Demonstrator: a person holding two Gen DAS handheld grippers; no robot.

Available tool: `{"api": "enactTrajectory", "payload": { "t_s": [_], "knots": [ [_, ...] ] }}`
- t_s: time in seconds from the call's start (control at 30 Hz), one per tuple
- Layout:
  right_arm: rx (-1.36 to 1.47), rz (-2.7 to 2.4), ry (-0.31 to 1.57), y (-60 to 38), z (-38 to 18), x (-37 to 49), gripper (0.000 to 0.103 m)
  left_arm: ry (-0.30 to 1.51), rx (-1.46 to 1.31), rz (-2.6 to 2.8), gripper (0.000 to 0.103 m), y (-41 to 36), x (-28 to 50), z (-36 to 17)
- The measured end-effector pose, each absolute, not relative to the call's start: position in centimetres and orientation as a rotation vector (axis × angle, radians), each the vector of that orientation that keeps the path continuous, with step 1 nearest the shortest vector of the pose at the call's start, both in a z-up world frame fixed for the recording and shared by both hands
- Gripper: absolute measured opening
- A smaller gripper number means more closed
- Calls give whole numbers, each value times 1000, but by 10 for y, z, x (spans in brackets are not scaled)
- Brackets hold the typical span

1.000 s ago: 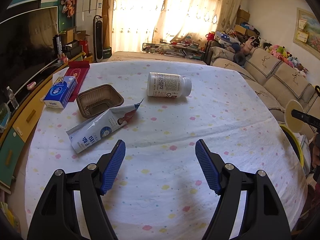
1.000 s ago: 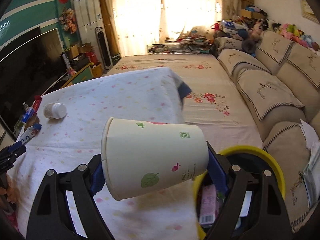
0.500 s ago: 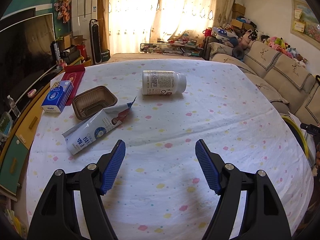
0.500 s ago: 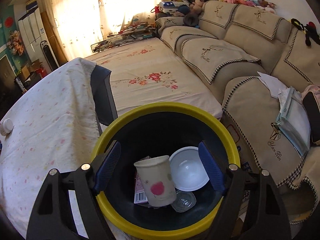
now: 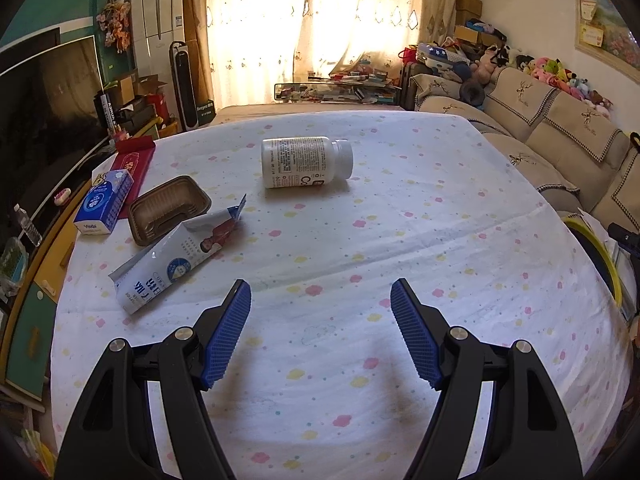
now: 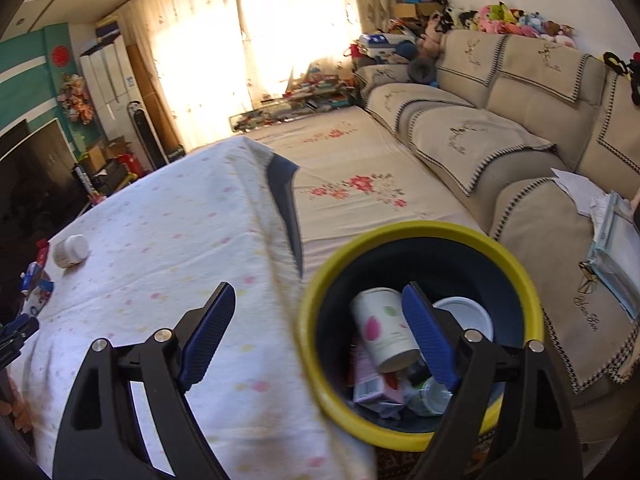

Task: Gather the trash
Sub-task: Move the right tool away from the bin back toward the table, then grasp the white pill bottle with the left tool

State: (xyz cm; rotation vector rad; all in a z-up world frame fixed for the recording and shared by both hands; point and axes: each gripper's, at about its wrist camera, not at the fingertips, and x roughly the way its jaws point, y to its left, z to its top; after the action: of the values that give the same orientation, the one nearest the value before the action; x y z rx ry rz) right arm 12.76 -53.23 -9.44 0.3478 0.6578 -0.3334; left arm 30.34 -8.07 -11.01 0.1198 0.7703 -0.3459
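Note:
My left gripper (image 5: 320,300) hangs open and empty over the flowered tablecloth (image 5: 400,240). Ahead of it lie a white pill bottle (image 5: 306,162) on its side, a flattened milk carton (image 5: 180,256) and a brown plastic tray (image 5: 168,208). In the right wrist view my right gripper (image 6: 318,300) straddles the table's edge and the yellow-rimmed bin (image 6: 400,232). Its jaws are opening with nothing between them. The paper cup (image 6: 384,332) lies inside the bin among other trash, beside a white bowl (image 6: 464,312). The bottle (image 6: 72,250) shows far left on the table.
A blue tissue box (image 5: 104,200) and a red envelope (image 5: 134,164) sit at the table's left edge. The bin's rim (image 5: 596,248) shows at the table's right side. A beige sofa (image 6: 520,152) runs behind the bin, a low daybed (image 6: 352,168) beyond the table.
My right gripper let go of the paper cup, which now lies in the bin, and has swung left toward the table edge. The left gripper drifted slightly and stays open.

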Motion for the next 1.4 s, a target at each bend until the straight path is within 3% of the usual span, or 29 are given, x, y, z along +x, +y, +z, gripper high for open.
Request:
{"api": "enactTrajectory", "payload": {
  "t_s": [0.13, 0.23, 0.97, 1.4],
  "knots": [
    [321, -283, 624, -508, -92, 133, 82, 814, 148, -357, 72, -100, 317, -103],
    [292, -285, 600, -498, -89, 135, 82, 802, 159, -350, 81, -115, 334, -88],
    [342, -267, 600, -501, -92, 139, 83, 977, 81, -235, 83, -135, 476, -105],
    [378, -241, 632, -505, -98, 143, 83, 915, 225, -322, 91, -143, 500, -90]
  ]
}}
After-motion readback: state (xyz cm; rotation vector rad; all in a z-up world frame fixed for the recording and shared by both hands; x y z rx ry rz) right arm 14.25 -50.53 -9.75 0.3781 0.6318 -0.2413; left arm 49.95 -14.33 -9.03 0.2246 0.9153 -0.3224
